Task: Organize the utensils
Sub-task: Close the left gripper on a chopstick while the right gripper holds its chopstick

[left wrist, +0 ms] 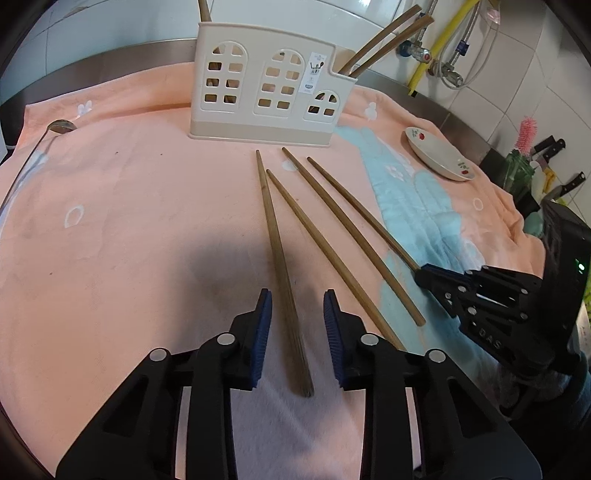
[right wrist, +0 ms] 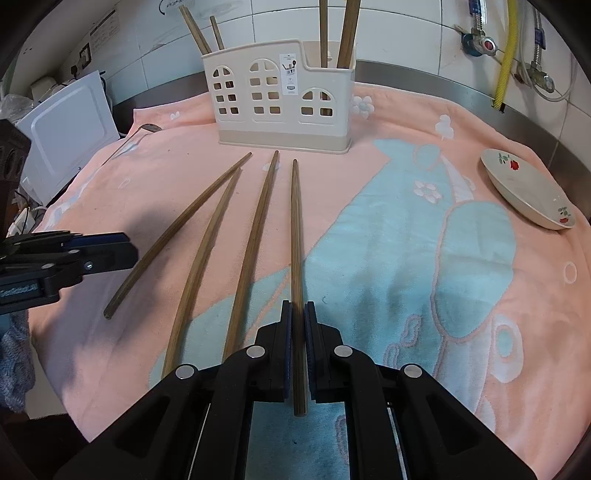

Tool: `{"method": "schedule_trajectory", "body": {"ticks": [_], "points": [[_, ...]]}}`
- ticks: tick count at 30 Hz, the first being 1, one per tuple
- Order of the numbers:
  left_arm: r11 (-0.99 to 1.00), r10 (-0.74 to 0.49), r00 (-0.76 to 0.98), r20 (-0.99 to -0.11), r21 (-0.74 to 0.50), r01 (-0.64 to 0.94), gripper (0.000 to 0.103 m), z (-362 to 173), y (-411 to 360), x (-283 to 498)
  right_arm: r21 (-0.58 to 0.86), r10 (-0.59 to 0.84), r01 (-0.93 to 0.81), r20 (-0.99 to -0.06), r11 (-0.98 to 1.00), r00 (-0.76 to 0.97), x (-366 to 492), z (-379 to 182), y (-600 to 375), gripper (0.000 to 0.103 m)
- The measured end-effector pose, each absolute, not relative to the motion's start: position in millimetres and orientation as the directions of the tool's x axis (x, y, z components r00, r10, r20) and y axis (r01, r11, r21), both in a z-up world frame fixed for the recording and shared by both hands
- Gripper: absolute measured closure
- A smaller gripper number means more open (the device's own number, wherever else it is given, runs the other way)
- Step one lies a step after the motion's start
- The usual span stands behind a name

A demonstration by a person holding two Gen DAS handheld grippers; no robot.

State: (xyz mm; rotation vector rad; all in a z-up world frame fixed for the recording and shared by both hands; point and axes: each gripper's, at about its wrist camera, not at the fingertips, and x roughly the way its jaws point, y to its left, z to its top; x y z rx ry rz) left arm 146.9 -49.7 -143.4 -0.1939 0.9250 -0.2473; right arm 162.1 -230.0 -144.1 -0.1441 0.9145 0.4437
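Observation:
Several brown wooden chopsticks lie side by side on a pink and blue towel [left wrist: 129,221], tips toward a cream utensil holder [left wrist: 269,85] [right wrist: 284,99]. My left gripper [left wrist: 297,295] [right wrist: 125,247] straddles the thick end of the leftmost chopstick [left wrist: 277,240] [right wrist: 177,232]. Its blue pads stand clear of the wood on both sides, so it is open. My right gripper [right wrist: 298,304] [left wrist: 424,273] is shut on the rightmost chopstick [right wrist: 295,229] [left wrist: 362,206], which still rests along the towel. More chopsticks [left wrist: 384,40] [right wrist: 347,33] stand upright in the holder.
A metal spoon [left wrist: 61,127] [right wrist: 147,129] lies at the towel's far left. A flowered white dish [left wrist: 436,155] [right wrist: 524,188] sits at the right. Knives [left wrist: 554,147] stand beyond the towel's right edge. A white appliance [right wrist: 66,125] is at the left, and pipes run along the tiled wall.

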Motion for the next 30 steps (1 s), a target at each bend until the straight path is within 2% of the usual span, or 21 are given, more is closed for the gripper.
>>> {"method": "schedule_trajectory", "body": {"ticks": [4,14,18,30], "points": [[0.958,-0.281,0.566,-0.775,-0.263,0.115,0.083,-151,-54,156,0.072,0.314,-0.428,-0.790,0.901,0.526,162,-145,-232,0.096],[0.962,-0.263,0.557,-0.787,-0.260,0.087,0.085,-158,-56,164,0.077,0.318,-0.428,-0.789,0.900,0.526,162,-144,-233,0.096],[0.968,-0.238,0.557,-0.796,-0.238,0.075,0.094,-159,-57,166,0.076,0.316,-0.427,-0.789,0.901,0.527,161,-144,-233,0.096],[0.966,-0.252,0.578,-0.776,-0.239,0.099,0.097,-143,-51,157,0.076,0.317,-0.427,-0.788,0.901,0.528,155,-143,-234,0.090]]}}
